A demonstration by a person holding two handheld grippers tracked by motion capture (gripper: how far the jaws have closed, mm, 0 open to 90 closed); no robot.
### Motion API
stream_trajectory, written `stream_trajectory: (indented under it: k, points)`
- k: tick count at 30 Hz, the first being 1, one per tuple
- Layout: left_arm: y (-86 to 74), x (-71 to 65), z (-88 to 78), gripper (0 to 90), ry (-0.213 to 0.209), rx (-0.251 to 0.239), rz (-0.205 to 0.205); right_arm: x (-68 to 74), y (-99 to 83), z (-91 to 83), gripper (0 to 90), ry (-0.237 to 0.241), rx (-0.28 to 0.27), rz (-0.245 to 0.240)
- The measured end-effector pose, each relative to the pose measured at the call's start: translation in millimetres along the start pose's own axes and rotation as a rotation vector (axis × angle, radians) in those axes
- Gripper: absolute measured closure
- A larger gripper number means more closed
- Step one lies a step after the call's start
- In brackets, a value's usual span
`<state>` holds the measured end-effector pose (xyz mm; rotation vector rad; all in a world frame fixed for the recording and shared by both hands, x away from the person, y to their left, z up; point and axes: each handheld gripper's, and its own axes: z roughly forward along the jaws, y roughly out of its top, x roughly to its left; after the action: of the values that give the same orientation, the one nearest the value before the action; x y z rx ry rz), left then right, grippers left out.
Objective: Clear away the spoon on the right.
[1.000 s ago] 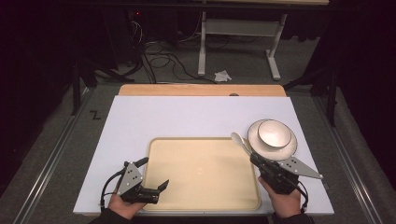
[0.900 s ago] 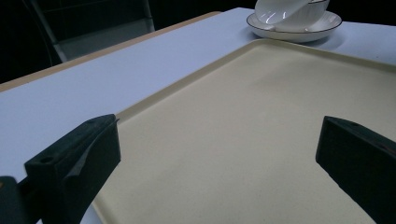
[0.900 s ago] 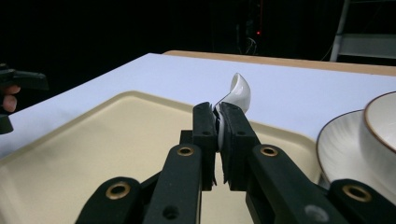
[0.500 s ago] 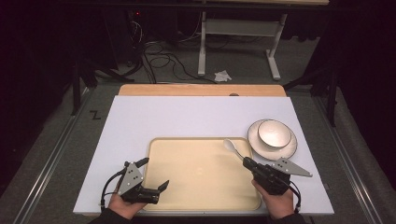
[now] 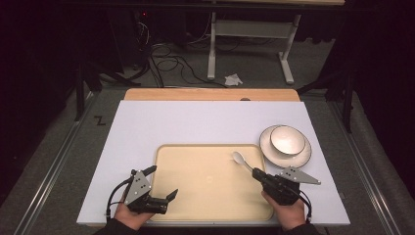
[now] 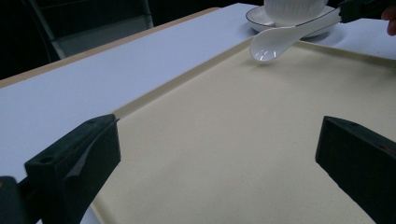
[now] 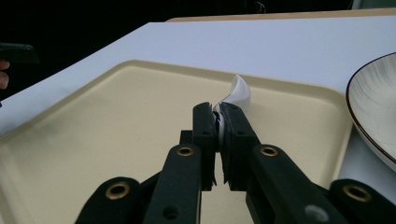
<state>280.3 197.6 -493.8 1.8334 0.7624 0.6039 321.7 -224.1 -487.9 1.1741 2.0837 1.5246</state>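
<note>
Spoon (image 5: 240,159) unmarked, between right gripper (image 5: 258,174) fingers, over tray (image 5: 195,205)

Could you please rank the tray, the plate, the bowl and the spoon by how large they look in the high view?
1. tray
2. plate
3. bowl
4. spoon, partly hidden where the right gripper clamps its handle

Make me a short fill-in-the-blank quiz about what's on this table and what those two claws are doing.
1. The right claw is shut on a white ____.
2. The spoon's scoop hangs over the beige ____.
3. The bowl sits on a ____ beside the tray.
4. The left claw has its jaws ____ with nothing between them.

Missing words: spoon; tray; plate; open
</note>
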Motion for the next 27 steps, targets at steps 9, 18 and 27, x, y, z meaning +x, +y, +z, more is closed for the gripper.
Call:
stream_trajectory:
  k: [9,18,27]
  points:
    - [0.3,0.2,-0.7,0.7,-0.001,-0.003,0.005,1.3,-2.1,2.4,87.2,0.005,0.021,-0.004]
    - [0.5,0.0,-1.0,0.7,-0.002,-0.004,0.008,1.9,-2.9,2.4,86.8,0.004,0.029,-0.012]
    - [0.6,-0.3,-1.4,0.7,-0.002,-0.005,0.008,2.2,-2.1,1.0,77.8,-0.003,0.029,-0.022]
